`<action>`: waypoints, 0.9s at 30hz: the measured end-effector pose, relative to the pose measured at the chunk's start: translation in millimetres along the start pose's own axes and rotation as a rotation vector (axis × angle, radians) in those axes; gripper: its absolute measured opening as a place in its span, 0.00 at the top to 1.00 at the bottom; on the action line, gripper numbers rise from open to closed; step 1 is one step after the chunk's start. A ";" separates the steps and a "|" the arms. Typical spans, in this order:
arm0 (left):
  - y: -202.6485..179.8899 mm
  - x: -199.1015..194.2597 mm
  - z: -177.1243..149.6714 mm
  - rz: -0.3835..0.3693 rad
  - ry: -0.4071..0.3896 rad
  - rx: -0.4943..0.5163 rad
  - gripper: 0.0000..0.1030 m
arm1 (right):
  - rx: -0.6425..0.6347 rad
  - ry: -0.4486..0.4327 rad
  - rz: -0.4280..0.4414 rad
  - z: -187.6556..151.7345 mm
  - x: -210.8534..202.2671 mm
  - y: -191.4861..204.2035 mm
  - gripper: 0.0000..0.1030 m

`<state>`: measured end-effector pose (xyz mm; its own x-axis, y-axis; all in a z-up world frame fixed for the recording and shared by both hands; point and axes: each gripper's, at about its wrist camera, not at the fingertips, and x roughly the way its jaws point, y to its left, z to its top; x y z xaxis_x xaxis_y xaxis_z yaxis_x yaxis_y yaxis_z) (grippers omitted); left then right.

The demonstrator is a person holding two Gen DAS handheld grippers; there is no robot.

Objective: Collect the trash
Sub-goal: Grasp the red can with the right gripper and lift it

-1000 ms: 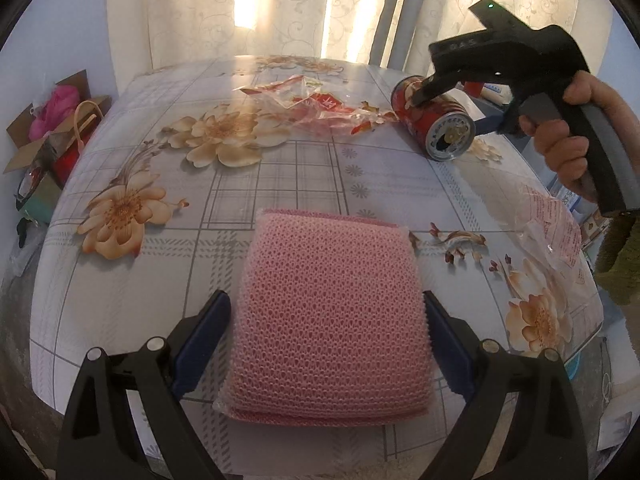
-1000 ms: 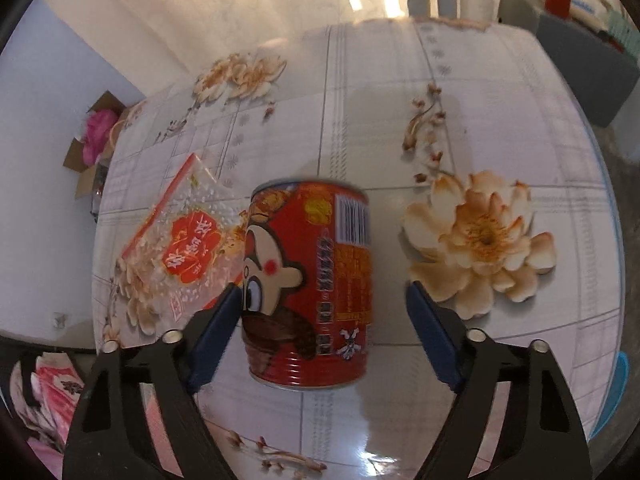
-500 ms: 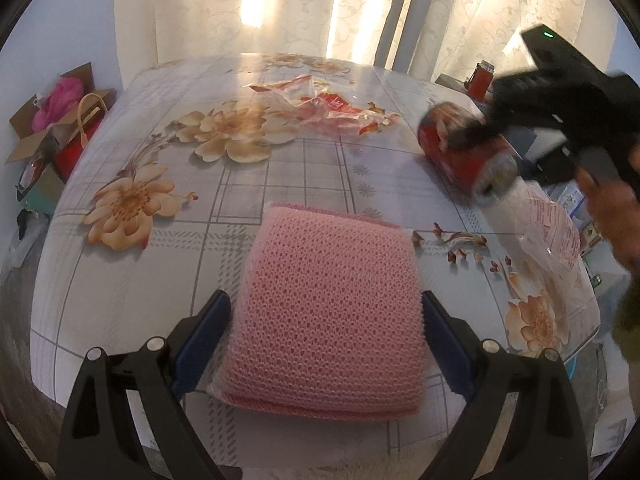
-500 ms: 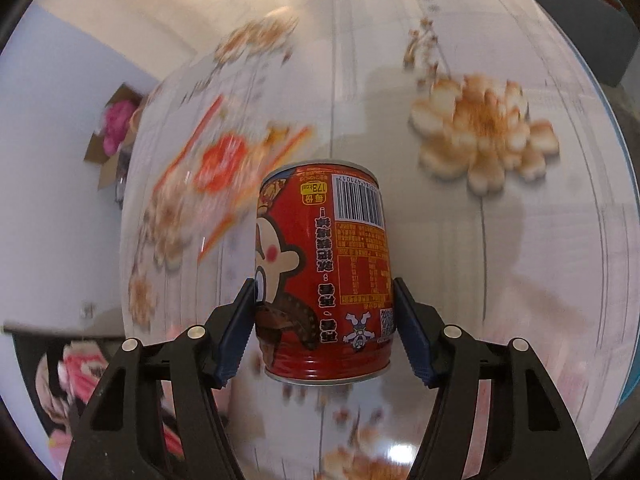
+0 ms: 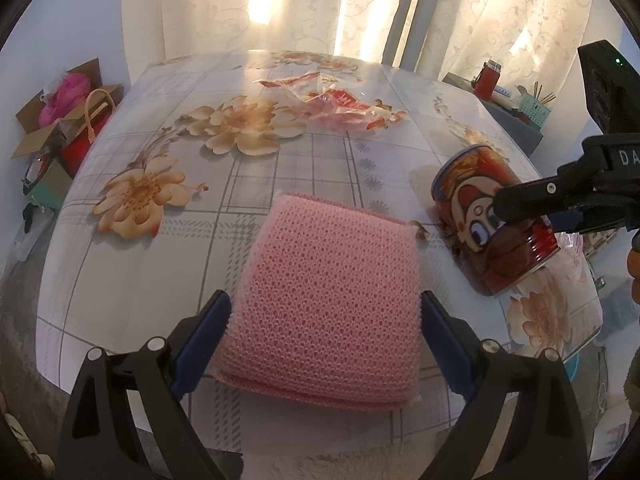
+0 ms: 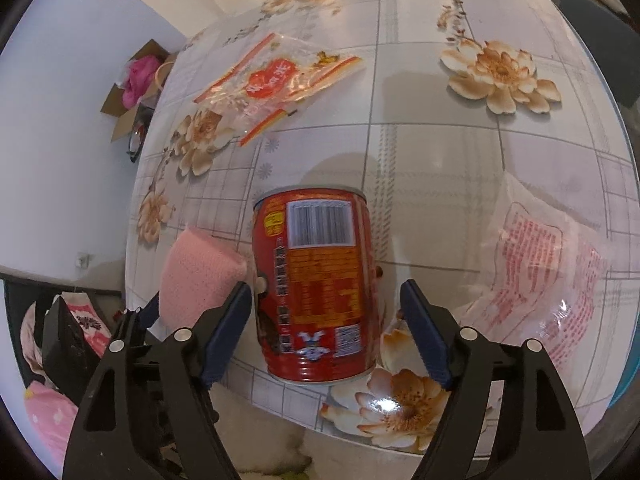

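Note:
My left gripper point(image 5: 324, 332) is shut on a pink mesh pad point(image 5: 332, 300), held at the table's near edge. The pad also shows in the right wrist view point(image 6: 196, 268). A red drink can point(image 6: 318, 288) lies between the fingers of my right gripper point(image 6: 326, 332), whose jaws stand wide, with a gap on the right side of the can. In the left wrist view the can point(image 5: 480, 216) is tilted at the table's right, with the right gripper over it. A red and clear snack wrapper point(image 5: 340, 104) lies far on the table, also in the right wrist view point(image 6: 272, 84).
The table has a glossy floral cloth point(image 5: 160, 192). A clear plastic bag with pink print point(image 6: 548, 256) lies near the right edge. An open cardboard box with pink things point(image 5: 60, 116) stands on the floor at left. A side table with a red flask point(image 5: 490, 76) is at far right.
The right gripper carried the can from the far right of the table toward the near right, beside the pink pad, and its jaws have opened. The left gripper still holds the pad.

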<state>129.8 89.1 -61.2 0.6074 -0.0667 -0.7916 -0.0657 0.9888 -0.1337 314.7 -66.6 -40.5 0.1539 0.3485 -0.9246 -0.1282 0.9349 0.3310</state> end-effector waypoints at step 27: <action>0.8 -0.6 0.8 -0.014 -0.021 -0.015 0.21 | 0.009 -0.072 -0.010 -30.0 0.7 -7.4 0.40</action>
<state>130.0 90.0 -60.3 0.6246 -0.0772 -0.7772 -0.0693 0.9857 -0.1536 286.4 -75.3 -49.3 0.2256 0.3426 -0.9120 -0.1173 0.9389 0.3237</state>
